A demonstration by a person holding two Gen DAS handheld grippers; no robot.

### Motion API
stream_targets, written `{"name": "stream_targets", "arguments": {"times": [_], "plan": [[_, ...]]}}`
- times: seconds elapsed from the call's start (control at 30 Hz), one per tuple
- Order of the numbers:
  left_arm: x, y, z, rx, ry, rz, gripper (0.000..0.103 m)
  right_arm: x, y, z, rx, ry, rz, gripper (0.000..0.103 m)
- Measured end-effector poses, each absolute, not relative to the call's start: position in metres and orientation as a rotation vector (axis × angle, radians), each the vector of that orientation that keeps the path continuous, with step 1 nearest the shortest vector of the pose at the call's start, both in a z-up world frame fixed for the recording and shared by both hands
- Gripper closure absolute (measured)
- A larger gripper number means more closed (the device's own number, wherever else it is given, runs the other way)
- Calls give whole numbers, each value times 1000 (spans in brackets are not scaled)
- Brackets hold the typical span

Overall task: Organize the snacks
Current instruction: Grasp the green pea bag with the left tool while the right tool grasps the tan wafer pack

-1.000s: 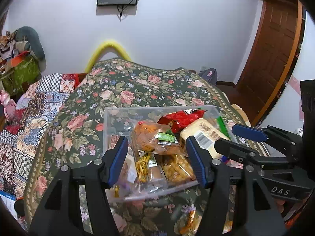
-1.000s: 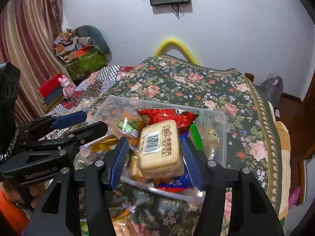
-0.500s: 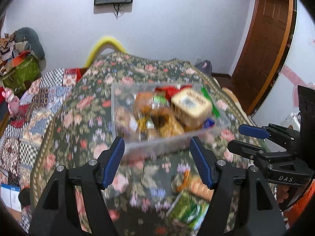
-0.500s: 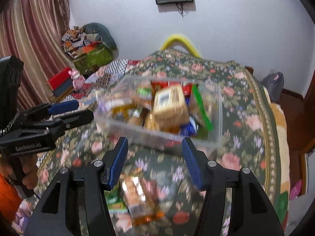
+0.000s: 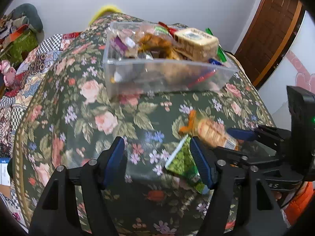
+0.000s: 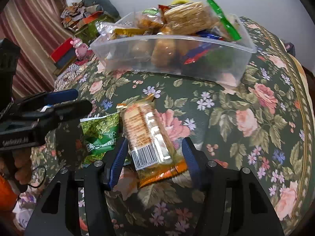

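Nearby, both tongs are hanging unclenched: the right tongs (image 6: 153, 155) are straddling the biscuit packet (image 6: 146, 135) on the bed (image 6: 246, 118); the left tongs (image 5: 157, 155) are half-covering a blurred green packet (image 5: 183, 162).

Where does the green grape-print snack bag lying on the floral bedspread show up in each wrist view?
Left wrist view: green grape-print snack bag sits low, right of centre, against the inner side of the left gripper's right-hand finger.
Right wrist view: the bag lies left of centre, beside the clear-wrapped cracker pack.
Shared landmark: the clear plastic snack bin farther up the bedspread.
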State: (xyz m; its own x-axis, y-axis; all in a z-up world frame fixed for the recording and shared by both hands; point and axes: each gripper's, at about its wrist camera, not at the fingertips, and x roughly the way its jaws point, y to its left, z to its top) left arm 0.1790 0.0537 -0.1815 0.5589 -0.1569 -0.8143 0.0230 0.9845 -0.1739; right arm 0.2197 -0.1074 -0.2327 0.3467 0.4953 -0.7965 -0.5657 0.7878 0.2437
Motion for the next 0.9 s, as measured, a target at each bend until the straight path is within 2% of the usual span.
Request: {"name": "stream_targets", "arguments": {"times": [0.07, 0.13, 0.63, 0.83, 0.9], "plan": [[176, 52, -185, -156, 987, -111, 35, 219, -104, -233, -95, 993, 687, 54], [173, 49, -187, -155, 1000, -115, 35, 219, -100, -232, -118, 968, 680, 66], [172, 0, -203, -164, 1088, -199, 35, 200, -156, -224, -55, 923, 610, 68], [185, -17, -210, -104, 1058, -150, 35, 197, -167, -220, -29, 916, 588, 68], [186, -21, -212, -66, 1031, -133, 40, 197, -169, -219, -23, 915, 587, 68]]}}
